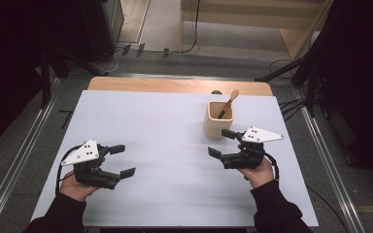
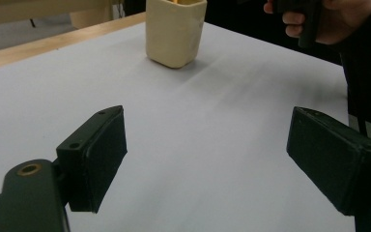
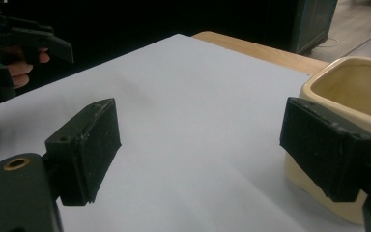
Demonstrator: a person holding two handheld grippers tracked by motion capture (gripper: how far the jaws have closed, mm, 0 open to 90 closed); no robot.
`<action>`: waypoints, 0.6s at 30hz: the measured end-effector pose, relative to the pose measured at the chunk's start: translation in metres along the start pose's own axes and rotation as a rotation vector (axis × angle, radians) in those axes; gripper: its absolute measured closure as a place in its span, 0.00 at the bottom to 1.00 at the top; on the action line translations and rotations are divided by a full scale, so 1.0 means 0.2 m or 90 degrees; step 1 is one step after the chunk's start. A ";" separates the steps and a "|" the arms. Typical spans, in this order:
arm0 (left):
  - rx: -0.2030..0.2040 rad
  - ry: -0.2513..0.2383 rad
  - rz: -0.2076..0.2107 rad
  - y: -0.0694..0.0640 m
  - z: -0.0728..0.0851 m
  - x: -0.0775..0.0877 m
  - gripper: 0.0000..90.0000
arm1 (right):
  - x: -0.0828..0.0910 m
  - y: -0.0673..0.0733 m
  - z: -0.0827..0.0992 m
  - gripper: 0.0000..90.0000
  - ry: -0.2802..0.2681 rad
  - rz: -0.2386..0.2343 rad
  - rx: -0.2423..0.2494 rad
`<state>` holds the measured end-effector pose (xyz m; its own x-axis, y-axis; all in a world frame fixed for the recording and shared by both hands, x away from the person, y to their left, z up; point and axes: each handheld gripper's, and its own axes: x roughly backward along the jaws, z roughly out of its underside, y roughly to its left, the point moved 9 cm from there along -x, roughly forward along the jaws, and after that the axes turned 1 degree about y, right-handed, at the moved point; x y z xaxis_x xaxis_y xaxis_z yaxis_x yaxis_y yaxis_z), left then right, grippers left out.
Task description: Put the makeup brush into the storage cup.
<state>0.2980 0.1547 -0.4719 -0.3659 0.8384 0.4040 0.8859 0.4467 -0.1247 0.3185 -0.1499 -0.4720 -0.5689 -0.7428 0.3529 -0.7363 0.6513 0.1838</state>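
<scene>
Cream cup (image 1: 219,119) upright toward the far right of the white desk (image 1: 165,121), wooden spoon (image 1: 228,103) leaning inside with bowl end up. Right claw (image 1: 222,142) wide open, gripping nothing, just beside the cup's near side, one jaw close against its wall. Left claw (image 1: 122,160) likewise wide open and unladen, near the desk's front left, well apart from the cup.

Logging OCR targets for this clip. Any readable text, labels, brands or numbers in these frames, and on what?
None: no readable text in these frames.
Cream cup: plain walls, no print or logo.
Wooden spoon in the cup: no marking visible.
White table sheet: blank.
Left gripper and right gripper: their grey plates carry small dark dots, not characters.
</scene>
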 end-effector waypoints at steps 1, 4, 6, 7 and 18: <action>-0.001 -0.006 -0.002 0.00 0.00 0.00 0.17 | 0.00 0.00 0.00 0.17 -0.002 -0.002 0.000; -0.005 -0.022 -0.015 0.01 -0.01 0.01 0.17 | 0.02 0.02 0.01 0.17 -0.015 -0.005 0.004; -0.007 -0.032 -0.016 0.01 -0.02 0.02 0.17 | 0.03 0.03 0.02 0.17 -0.024 -0.012 0.008; -0.007 -0.035 -0.016 0.01 -0.02 0.02 0.17 | 0.03 0.03 0.03 0.17 -0.024 -0.012 0.007; -0.003 -0.042 -0.014 0.01 -0.01 0.04 0.17 | 0.11 0.05 0.08 0.17 -0.034 -0.018 0.027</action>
<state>0.2984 0.1612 -0.4672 -0.4026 0.8476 0.3458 0.8790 0.4634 -0.1125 0.2926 -0.1611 -0.4771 -0.5649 -0.7692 0.2985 -0.7672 0.6229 0.1533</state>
